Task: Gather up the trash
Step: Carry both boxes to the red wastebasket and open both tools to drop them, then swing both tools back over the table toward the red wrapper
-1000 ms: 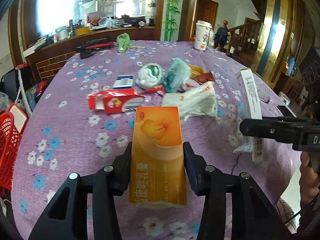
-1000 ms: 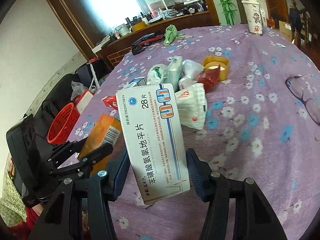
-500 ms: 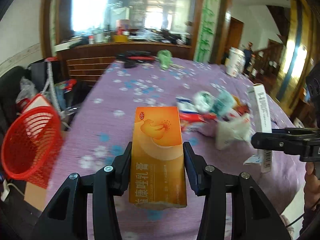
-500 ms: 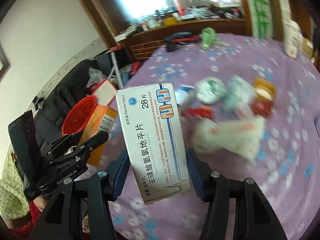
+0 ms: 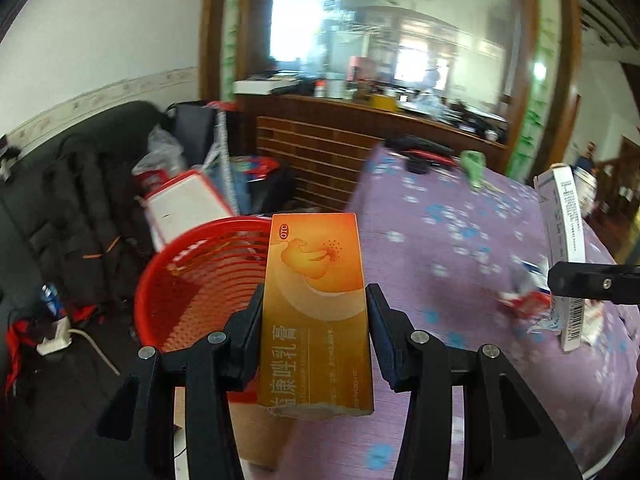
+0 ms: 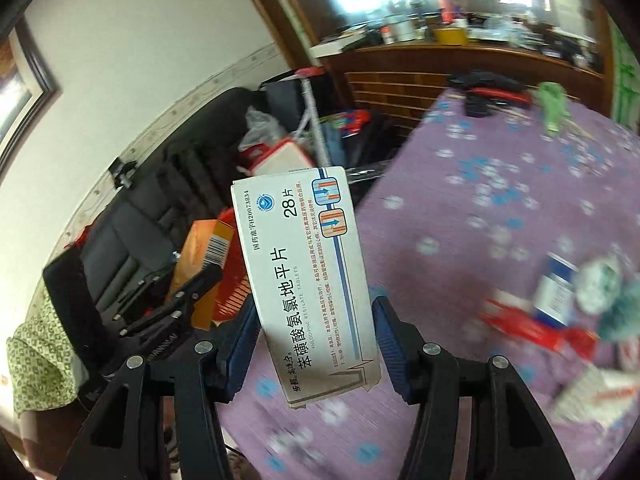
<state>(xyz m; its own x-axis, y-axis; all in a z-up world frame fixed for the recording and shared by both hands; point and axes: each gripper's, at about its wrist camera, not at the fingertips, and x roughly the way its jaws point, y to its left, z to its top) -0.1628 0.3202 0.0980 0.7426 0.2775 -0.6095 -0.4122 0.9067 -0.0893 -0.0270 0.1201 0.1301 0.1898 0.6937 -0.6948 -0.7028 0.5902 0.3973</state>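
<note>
Right now your biggest landmark is the purple flowered table [image 5: 460, 248], whose near left edge drops off toward the red basket [image 5: 188, 276] standing on the floor just beside it. More trash lies on the cloth to your right: a red wrapper [image 6: 536, 330], a small blue-and-white box [image 6: 554, 294] and crumpled plastic, all blurred.

Your left gripper [image 5: 314, 324] is clamped on the orange box [image 5: 316, 304], held upright with its top edge in front of the basket's rim, though its bottom looks to be over the table edge and not over the opening. Your right gripper [image 6: 310, 332] is clamped on the white tablet box [image 6: 304, 276], tilted slightly, above the table edge and farther from the basket.

Watch the release: let go of the orange box here and it could land on the cloth or on the brown carton [image 5: 256, 428] below instead of inside. Both boxes are light and flat, so a high drop could let them flutter past the rim. Your two tools sit close together, so crowding the basket at once risks a knock.
</note>
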